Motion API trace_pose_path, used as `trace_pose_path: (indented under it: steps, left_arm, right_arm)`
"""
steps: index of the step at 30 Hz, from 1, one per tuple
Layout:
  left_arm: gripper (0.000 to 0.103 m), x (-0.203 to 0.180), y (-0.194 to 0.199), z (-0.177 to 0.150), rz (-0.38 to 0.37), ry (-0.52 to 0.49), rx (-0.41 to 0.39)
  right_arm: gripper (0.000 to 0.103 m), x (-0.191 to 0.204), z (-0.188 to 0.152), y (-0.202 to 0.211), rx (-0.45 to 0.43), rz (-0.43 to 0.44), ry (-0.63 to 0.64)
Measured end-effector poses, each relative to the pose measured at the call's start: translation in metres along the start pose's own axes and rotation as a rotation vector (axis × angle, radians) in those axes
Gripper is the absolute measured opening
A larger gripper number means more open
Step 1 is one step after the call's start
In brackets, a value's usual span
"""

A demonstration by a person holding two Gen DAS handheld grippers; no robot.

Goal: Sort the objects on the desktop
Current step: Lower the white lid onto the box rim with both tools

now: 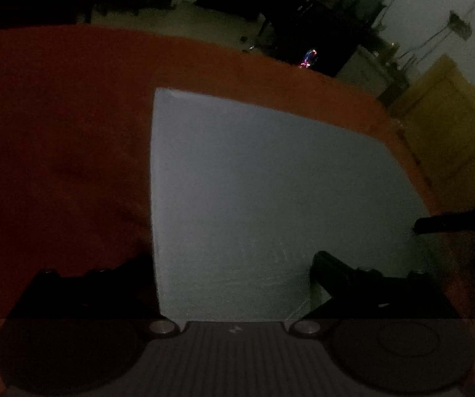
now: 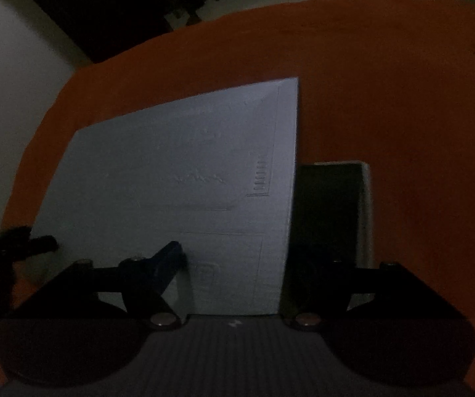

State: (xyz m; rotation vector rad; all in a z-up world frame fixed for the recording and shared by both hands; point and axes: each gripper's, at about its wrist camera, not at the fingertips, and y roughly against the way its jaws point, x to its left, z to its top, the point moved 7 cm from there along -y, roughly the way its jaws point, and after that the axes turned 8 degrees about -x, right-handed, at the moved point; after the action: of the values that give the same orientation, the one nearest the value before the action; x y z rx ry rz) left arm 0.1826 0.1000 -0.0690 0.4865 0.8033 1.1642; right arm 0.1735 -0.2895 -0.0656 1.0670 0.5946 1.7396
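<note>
- Pale grey-white sheet (image 2: 177,182), flat on the orange cloth (image 2: 386,99), large and rectangular, one corner pointing away; faintly marked with ruled lines, a boxed area and short bar-like strokes near its right edge (too dim to read).
- Dark flat slab (image 2: 328,211) with a light rim, lying just beside the sheet's right edge, long side parallel to it (kind unclear).

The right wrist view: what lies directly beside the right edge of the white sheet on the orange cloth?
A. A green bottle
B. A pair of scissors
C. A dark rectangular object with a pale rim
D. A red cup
C: a dark rectangular object with a pale rim lies against the right edge of the white sheet on the orange cloth; no cup, scissors or bottle shows.
</note>
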Motion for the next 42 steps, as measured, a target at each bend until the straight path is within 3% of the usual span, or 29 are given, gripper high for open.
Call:
trace_pose_path:
  steps: [6,11,15,19,22,26,28,30,33,34,37,38,41,42]
  left_arm:
    - [0.103,-0.041,0.017,-0.003,0.046,-0.119,-0.044]
    - [0.102,-0.067,0.002,-0.028,0.106,-0.213,-0.002]
    - [0.102,-0.077,-0.015,-0.036,0.204,-0.367,-0.04]
    - [0.102,-0.064,-0.019,-0.024,0.203,-0.267,-0.04]
    - [0.102,-0.046,-0.03,-0.015,0.199,-0.174,-0.018]
    - [0.102,-0.045,-0.039,-0.035,0.043,-0.091,0.073]
    - [0.103,-0.054,-0.038,-0.046,-0.008,-0.1,0.093]
    - [0.103,-0.063,-0.034,-0.049,0.027,-0.155,0.075]
    - [0.101,-0.065,-0.023,-0.046,0.014,-0.13,0.079]
    - [0.101,-0.065,-0.021,-0.044,-0.006,-0.119,0.069]
    - [0.103,-0.056,-0.024,-0.058,0.053,-0.103,0.077]
    - [0.103,-0.052,-0.022,-0.064,0.066,-0.081,0.073]
    - [0.103,-0.053,-0.017,-0.067,0.077,-0.091,0.05]
    - [0.103,-0.053,-0.016,-0.068,0.077,-0.098,0.047]
  right_arm:
    - [0.075,-0.002,-0.024,0.057,-0.089,-0.024,0.069]
    - [0.076,-0.038,-0.047,0.08,-0.15,0.018,-0.079]
    - [0.078,-0.078,-0.075,0.071,-0.125,-0.053,-0.152]
    - [0.088,-0.093,-0.085,0.059,-0.106,-0.07,-0.176]
    - [0.089,-0.086,-0.075,0.051,-0.117,-0.06,-0.159]
    - [0.09,-0.084,-0.083,0.034,-0.064,0.015,-0.118]
    - [0.093,-0.069,-0.094,0.035,-0.064,-0.016,-0.022]
    - [0.094,-0.058,-0.101,0.037,-0.067,-0.065,0.1]
    - [0.094,-0.05,-0.112,0.056,-0.079,-0.093,0.153]
    - [0.091,-0.044,-0.116,0.053,-0.06,-0.039,0.142]
    - [0.089,-0.024,-0.131,0.044,0.007,0.141,0.103]
    - [0.089,-0.023,-0.131,0.041,-0.058,0.06,0.129]
    - [0.088,-0.024,-0.131,0.037,-0.111,-0.035,0.265]
    - [0.088,-0.025,-0.133,0.036,-0.118,-0.045,0.259]
